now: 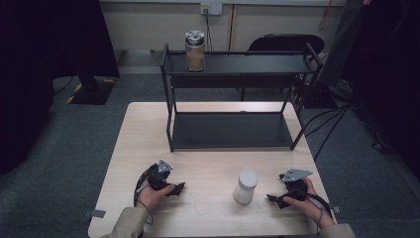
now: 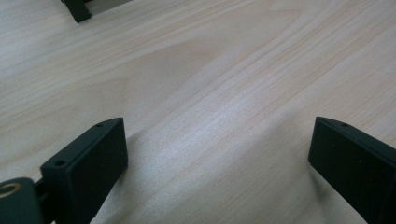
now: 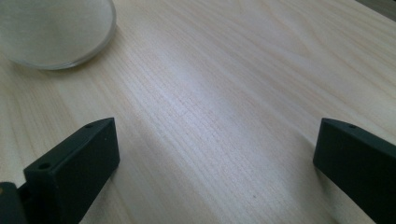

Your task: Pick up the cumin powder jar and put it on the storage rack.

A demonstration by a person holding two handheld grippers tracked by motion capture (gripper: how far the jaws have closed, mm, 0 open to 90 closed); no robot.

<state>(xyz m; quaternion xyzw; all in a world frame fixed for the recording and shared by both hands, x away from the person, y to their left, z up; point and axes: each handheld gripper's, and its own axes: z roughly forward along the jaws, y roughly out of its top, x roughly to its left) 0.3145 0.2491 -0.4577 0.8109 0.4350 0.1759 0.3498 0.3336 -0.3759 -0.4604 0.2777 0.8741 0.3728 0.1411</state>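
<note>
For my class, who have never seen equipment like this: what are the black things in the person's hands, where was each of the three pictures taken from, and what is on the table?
A person sits at a wooden table and holds a hand-operated tool in each hand: a gripper with two black jaws. The high view looks down from above; the left gripper is at the picture's left, the right gripper at its right. The other two pictures come from small cameras riding on each gripper, looking along its jaws. Both pairs of jaws stand wide apart with bare wood between them, so nothing is held. On the table stand a white jar, close to the right gripper, and a black two-level shelf. A lidded glass jar with brownish contents stands on the shelf's top level.
</note>
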